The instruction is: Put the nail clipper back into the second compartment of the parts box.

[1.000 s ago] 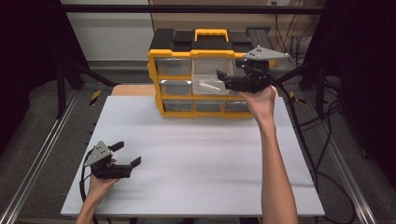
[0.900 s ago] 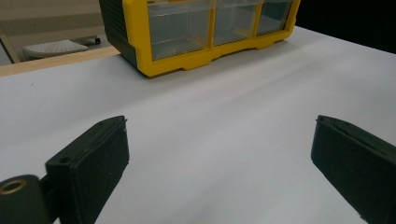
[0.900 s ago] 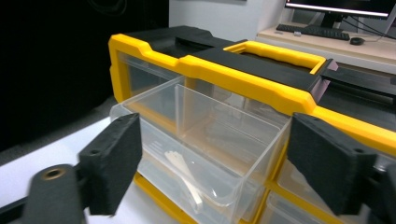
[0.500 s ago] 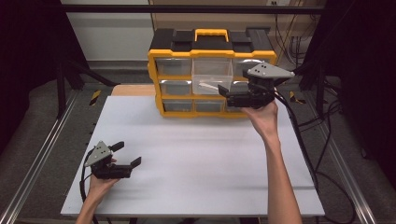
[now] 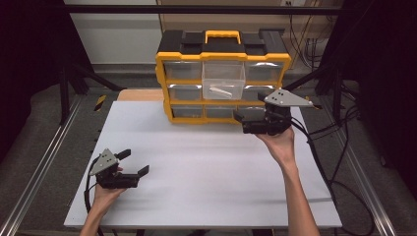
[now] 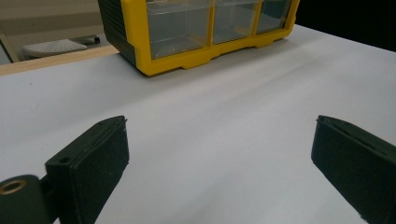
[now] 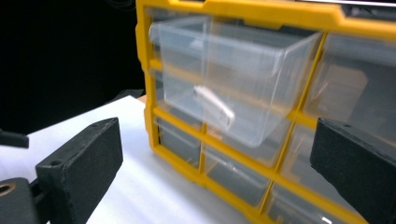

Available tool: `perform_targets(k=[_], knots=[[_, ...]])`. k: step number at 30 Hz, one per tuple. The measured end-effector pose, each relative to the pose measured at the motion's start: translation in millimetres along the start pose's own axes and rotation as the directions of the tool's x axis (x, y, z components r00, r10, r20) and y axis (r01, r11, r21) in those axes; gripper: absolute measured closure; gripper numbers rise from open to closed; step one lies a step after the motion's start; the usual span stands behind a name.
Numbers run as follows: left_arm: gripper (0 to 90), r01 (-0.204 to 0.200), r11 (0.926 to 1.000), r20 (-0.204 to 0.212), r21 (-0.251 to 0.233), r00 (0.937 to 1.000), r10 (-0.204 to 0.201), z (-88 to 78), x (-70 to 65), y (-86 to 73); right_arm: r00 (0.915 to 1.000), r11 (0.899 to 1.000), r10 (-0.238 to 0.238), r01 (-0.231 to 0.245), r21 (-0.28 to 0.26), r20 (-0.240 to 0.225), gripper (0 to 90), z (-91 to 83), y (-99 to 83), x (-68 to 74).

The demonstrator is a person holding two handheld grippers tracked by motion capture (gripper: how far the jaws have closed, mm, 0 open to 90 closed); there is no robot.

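Observation:
A yellow and black drawer cabinet [image 5: 164,83] stands at the back of the white table [image 5: 206,177]. Its clear top-middle drawer [image 5: 223,73] is pulled out, with a small white piece [image 5: 220,92] lying in it. My right gripper [image 5: 249,106] hangs low by the cabinet's right front and points left. Its jaws have just been opening and stand open with nothing between them. In the right gripper view the drawer [image 7: 233,79] and the white piece [image 7: 214,108] lie ahead of that gripper [image 7: 217,158]. My left gripper [image 5: 134,162] rests open at the front left, empty [image 6: 219,154].
The cabinet [image 6: 187,58] has several other clear drawers, all pushed in. Cables [image 5: 334,147] trail off the table's right side. A metal rail [image 5: 44,162] runs along the left edge. A wooden board [image 5: 135,95] shows behind the table's back left.
My right gripper has come down and to the right, from the pulled-out drawer's front to the level of the bottom row. The left gripper has stayed in place.

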State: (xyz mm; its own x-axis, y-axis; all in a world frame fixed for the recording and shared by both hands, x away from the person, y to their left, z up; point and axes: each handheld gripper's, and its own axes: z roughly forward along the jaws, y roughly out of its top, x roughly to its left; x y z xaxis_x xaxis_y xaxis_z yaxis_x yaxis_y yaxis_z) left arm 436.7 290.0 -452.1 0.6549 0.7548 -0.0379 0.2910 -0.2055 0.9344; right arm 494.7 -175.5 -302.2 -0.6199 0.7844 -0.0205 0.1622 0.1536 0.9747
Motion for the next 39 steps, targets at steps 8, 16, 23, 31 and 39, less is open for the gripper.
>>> perform_targets(k=[8, 16, 23, 31, 39], knots=[[4.0, 0.001, 1.0000, 0.000, -0.001, 1.0000, -0.001, -0.2, 0.2, -0.1, 0.9996, 1.000, 0.010, -0.010, 0.029, -0.027, 3.1, -3.4, -33.8, 6.8], [3.9, -0.001, 1.0000, 0.001, 0.002, 1.0000, 0.001, 0.4, -0.5, -0.3, 0.9987, 0.998, 0.035, -0.033, 0.058, -0.037, 3.0, -8.7, -68.4, 7.4], [3.9, -0.001, 1.0000, 0.000, 0.000, 1.0000, 0.001, 0.1, -0.7, -0.3, 0.9978, 0.997, 0.048, -0.046, 0.057, -0.045, 2.8, -20.8, -94.7, 5.7], [3.9, -0.001, 1.0000, 0.004, 0.003, 1.0000, 0.001, 0.9, -1.1, -0.7, 0.9957, 0.996, 0.067, -0.064, 0.056, -0.064, 2.1, -34.6, -129.5, 0.3], [3.9, -0.002, 1.0000, 0.006, 0.002, 1.0000, 0.002, 1.9, -3.1, -0.4, 0.9938, 0.995, 0.090, -0.086, 0.058, -0.064, 2.0, -47.4, -151.3, -6.5]])
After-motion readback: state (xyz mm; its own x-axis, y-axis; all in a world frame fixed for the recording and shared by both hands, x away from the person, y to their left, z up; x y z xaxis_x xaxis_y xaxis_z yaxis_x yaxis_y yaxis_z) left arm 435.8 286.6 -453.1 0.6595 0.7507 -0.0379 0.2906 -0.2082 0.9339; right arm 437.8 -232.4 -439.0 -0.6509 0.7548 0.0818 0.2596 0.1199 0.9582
